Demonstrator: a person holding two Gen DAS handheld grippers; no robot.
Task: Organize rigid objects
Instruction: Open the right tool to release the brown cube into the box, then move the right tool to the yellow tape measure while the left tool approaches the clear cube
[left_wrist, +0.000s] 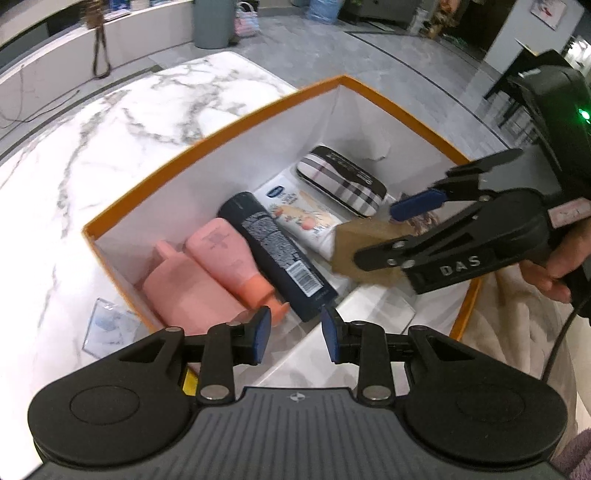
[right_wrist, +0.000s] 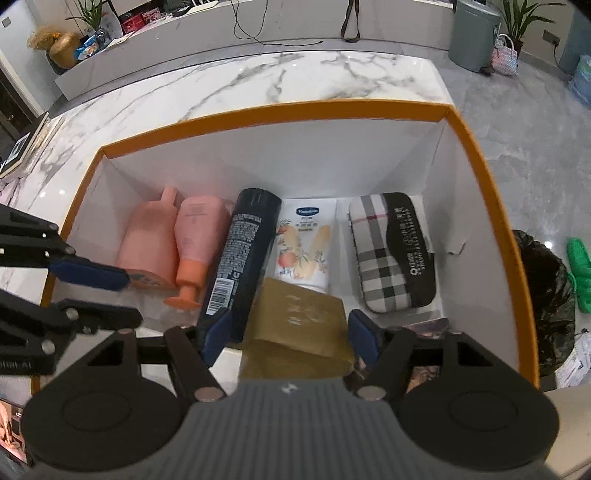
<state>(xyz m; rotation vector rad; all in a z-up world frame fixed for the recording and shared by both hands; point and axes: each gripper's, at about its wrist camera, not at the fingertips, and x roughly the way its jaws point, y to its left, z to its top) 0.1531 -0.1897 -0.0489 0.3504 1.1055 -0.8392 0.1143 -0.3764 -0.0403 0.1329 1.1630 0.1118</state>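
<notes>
Right hand-held gripper (right_wrist: 290, 332) grasping tan box (right_wrist: 299, 325) over crowded orange-rimmed box (right_wrist: 480, 155), left hand-held gripper (left_wrist: 295, 332) released

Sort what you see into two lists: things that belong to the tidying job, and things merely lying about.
Job: orange-rimmed box; pink bottles; dark bottle; lotion tube; plaid case; brown packet in right gripper; left gripper.

Lying about: bin; clear stand.

**Two wrist views over one box**

My left wrist camera looks down and rightward into the orange-rimmed box (left_wrist: 207, 142) from its near left corner, close above. My right wrist camera faces straight ahead over the near edge, equally close. Both share the box interior, the marble table (right_wrist: 295, 77) beyond, and each other's gripper.
</notes>
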